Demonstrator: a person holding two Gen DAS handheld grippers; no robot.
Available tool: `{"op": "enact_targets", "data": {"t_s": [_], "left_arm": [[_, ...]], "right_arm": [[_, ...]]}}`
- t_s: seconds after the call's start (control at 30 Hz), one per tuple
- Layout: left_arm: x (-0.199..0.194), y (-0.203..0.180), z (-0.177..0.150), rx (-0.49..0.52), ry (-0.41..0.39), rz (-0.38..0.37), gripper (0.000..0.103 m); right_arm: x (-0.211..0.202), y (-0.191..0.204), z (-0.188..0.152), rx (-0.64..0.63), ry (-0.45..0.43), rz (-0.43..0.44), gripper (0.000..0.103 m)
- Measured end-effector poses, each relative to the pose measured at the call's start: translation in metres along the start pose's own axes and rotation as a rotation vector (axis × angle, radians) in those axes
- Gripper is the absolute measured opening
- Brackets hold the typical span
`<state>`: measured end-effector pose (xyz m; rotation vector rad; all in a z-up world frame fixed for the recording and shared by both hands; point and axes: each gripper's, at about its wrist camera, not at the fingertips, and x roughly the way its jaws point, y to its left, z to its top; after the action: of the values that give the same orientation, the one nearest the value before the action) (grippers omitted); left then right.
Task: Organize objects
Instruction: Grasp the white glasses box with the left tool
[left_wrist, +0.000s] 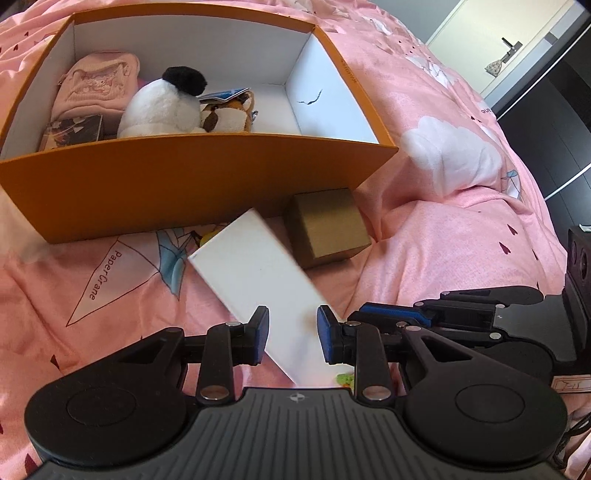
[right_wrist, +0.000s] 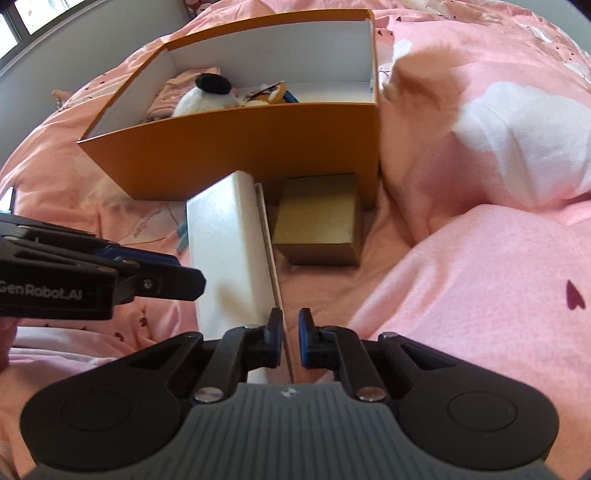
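Note:
A flat white box (left_wrist: 255, 273) lies tilted on the pink bed, in front of an orange storage box (left_wrist: 177, 177). My left gripper (left_wrist: 293, 336) is open, its pads on either side of the white box's near end, not touching. In the right wrist view the white box (right_wrist: 225, 251) is seen from its edge, and my right gripper (right_wrist: 291, 341) is closed narrowly on its near thin edge. A small brown cardboard box (left_wrist: 327, 225) sits beside it, also in the right view (right_wrist: 319, 221). The orange box (right_wrist: 236, 147) holds a white plush (left_wrist: 159, 110), a pink pouch (left_wrist: 96, 83) and a small fox toy (left_wrist: 227, 114).
Rumpled pink bedding (right_wrist: 480, 277) rises in folds to the right. A small green item (left_wrist: 345, 378) peeks out under the white box. A dark cabinet and a door (left_wrist: 517, 48) stand beyond the bed. The right part of the orange box's floor (left_wrist: 273, 107) is bare.

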<state>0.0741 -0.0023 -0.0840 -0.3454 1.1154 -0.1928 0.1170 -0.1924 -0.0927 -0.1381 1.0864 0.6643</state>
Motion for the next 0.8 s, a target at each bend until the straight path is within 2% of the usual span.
{"op": "enact_targets", "data": {"t_s": [0.3,0.5,0.57,0.63,0.8], "left_arm": [[0.006,0.024,-0.007,-0.130,0.060,0.047,0.035],[0.010,0.038,-0.013,-0.208,0.097,0.038,0.037],[0.014,0.041,-0.014,-0.225,0.118,0.050,0.028],[0.018,0.043,-0.016,-0.231,0.130,0.063,0.026],[0.026,0.046,-0.018,-0.245,0.137,0.060,0.021]], "right_arm": [[0.007,0.002,0.009,0.037,0.040,0.035,0.013],[0.014,0.001,0.020,0.039,0.091,0.086,0.014],[0.022,0.003,0.027,0.028,0.102,0.076,0.014],[0.032,0.004,0.032,0.014,0.127,0.046,0.014],[0.052,0.006,0.036,-0.006,0.192,0.038,0.013]]}}
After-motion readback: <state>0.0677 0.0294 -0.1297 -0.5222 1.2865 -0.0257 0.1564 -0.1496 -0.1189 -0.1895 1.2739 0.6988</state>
